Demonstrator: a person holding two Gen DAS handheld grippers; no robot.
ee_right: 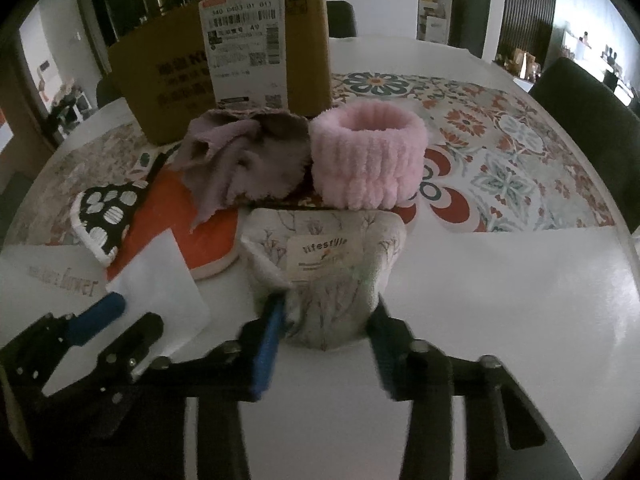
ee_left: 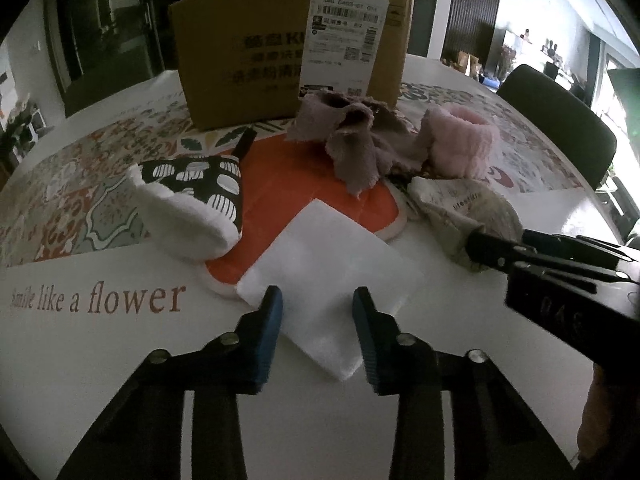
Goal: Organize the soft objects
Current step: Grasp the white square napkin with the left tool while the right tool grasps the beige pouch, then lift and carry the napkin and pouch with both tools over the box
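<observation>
Low in the right wrist frame's centre, the right gripper is straddling the floral pouch, jaws wide around its near end and apparently not yet pinching. It is looking light and floppy, so gripping its bunched near edge should work. The left gripper is hovering with parted jaws over the white sheet, bottom centre.

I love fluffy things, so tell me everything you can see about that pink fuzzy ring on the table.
The pink fluffy ribbed fabric ring looks like plush, with vertical ribs around its wall and an open hollow top. It stands upright on the patterned tablecloth, in front of the brown cardboard box, pressed against the crumpled mauve cloth at its left. No tongs touch it.
</observation>
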